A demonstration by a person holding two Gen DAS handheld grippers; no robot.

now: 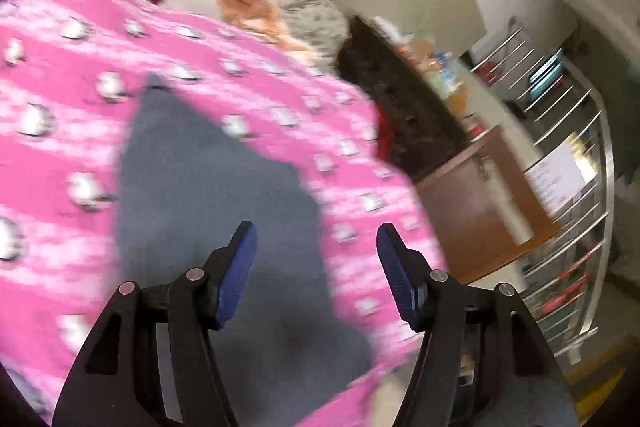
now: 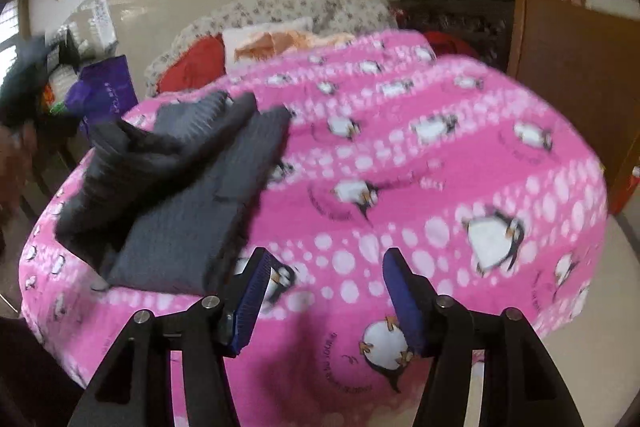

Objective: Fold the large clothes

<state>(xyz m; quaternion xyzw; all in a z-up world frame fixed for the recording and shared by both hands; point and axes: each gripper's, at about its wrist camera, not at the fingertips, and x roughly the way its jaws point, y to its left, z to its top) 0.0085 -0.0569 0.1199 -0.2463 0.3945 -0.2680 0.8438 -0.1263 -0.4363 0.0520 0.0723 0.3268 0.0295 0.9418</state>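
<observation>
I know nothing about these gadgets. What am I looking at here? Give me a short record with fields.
surface: pink penguin-print blanket spread over a flat top
garment: dark grey knit garment, partly folded, lying on the blanket
left gripper: open, nothing between its blue pads, above the grey garment
right gripper: open, empty, over the bare blanket, beside the garment's edge
behind: floral sofa with a red cushion
picture quality: blurred

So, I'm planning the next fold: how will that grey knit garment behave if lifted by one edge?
The grey knit garment will probably drape limply; its upper part is already rumpled. It looks thick and ribbed, so likely weighty. It may cling to the fleecy pink blanket rather than slide.
</observation>
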